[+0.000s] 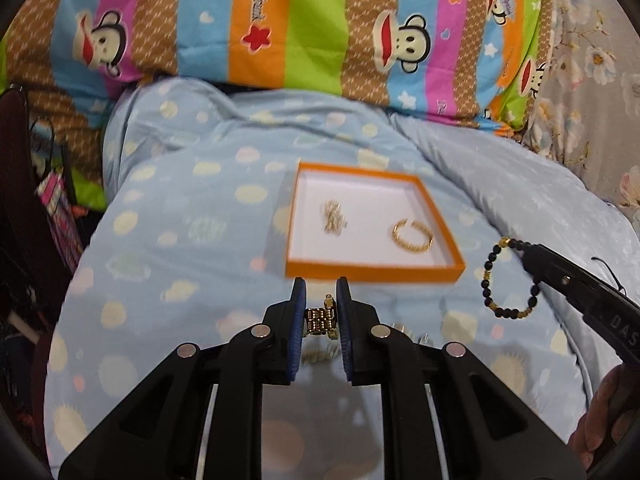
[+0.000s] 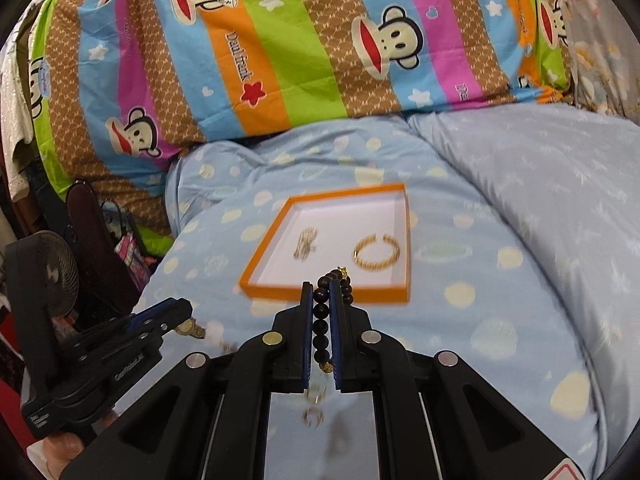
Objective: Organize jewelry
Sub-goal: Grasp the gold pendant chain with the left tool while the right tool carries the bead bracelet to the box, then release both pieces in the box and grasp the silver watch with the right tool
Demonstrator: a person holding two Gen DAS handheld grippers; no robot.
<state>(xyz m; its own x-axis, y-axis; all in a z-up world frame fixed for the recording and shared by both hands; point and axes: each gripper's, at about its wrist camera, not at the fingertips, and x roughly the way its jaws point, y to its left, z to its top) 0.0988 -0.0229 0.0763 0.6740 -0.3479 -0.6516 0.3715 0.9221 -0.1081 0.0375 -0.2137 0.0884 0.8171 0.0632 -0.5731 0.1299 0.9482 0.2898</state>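
We hold a gold watch (image 1: 320, 318) pinched in the left gripper (image 1: 321, 292) and a bead bracelet (image 2: 325, 322) clamped in the right gripper (image 2: 321, 294), both just short of the tray (image 1: 436, 270). Either dangling piece may snag the rim or slip out.

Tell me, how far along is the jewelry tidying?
Partly done. Two pieces already lie in the orange tray: a gold bangle and a small pale gold piece. In hand: the left gripper clamps a gold link piece, and the right gripper pinches a dark bead bracelet. Neither is over the tray yet. Left: setting both in it, plus what look like bits blurred on the blue quilt.
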